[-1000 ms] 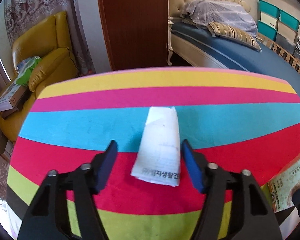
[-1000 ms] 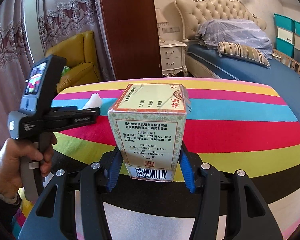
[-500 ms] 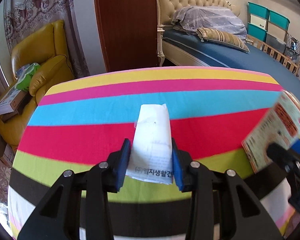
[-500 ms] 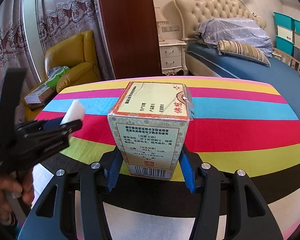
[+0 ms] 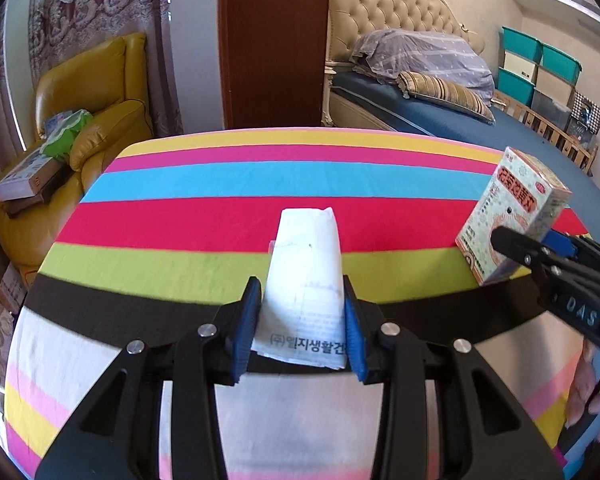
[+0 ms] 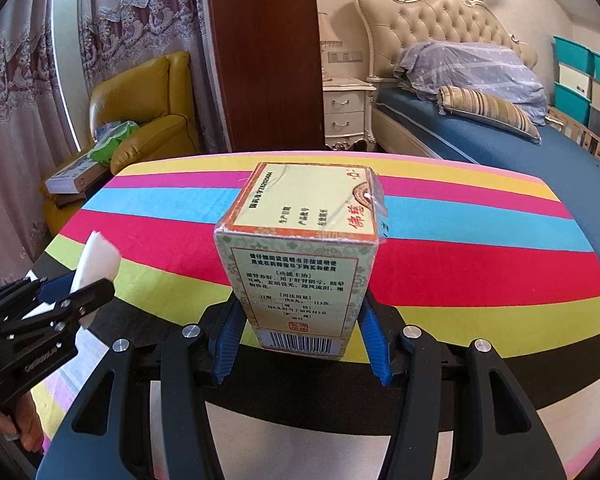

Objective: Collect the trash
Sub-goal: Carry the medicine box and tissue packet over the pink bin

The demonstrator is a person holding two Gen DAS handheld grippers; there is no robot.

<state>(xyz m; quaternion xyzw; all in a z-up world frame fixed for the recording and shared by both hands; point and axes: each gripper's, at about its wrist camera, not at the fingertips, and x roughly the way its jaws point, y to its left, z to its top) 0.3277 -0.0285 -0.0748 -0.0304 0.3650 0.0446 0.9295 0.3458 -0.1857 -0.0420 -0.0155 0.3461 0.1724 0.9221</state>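
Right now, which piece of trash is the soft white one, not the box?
The folded white paper packet clamped in the left gripper. The right gripper holds a stiff printed medicine box with a barcode.

I see a soft striped cloth [image 5: 228, 184] that looks matt and a bit fuzzy. The white paper [image 5: 306, 280] over it is thin and creased. Right of the paper, the box [image 5: 512, 216] is smooth, shiny cardboard. My grippers are matt black plastic with ridged blue pads [image 5: 246, 328]. Left of the cloth, the yellow chair [image 5: 96, 92] looks like shiny leather.
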